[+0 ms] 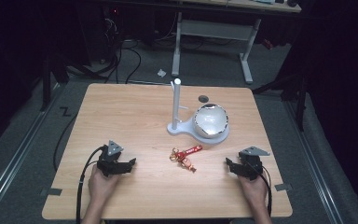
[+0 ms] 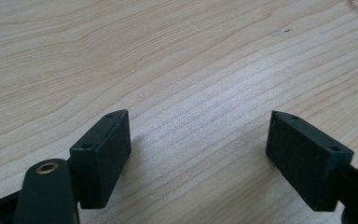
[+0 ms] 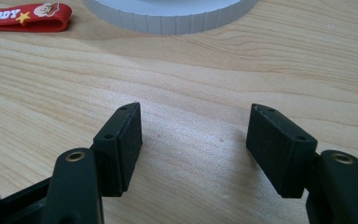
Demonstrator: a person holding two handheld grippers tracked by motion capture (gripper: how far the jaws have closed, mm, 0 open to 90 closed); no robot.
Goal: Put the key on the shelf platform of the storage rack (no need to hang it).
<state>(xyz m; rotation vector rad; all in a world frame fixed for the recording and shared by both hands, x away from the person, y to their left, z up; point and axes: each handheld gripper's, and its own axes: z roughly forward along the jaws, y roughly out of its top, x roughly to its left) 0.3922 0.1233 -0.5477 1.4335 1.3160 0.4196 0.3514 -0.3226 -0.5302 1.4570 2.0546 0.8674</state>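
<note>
A light wooden surface [image 1: 121,116] stands in a dim room. A person holds one tool in each hand at the near edge. The left tool [image 1: 131,163] rests near the near-left corner, its jaws spread wide with bare wood between them; the right tool [image 1: 228,164] rests near the near-right corner, equally released and holding nothing.

Between them, toward the middle of the near half, lies a small red and gold toy figure keychain [image 1: 184,158] with a red fabric strap [image 1: 192,150] trailing toward the far-right; white letters on the strap read "WOODY". It lies flat, just in front of a white stand [image 1: 176,127] whose upright peg rises from a rounded base. A shiny dome-shaped object [image 1: 210,120] sits on that base.

The keychain looks light and small. The figure seems stiff and lumpy, likely to slip from flat jaws; the strap is soft and flat. A pinch across the strap near its middle looks the surest hold.
</note>
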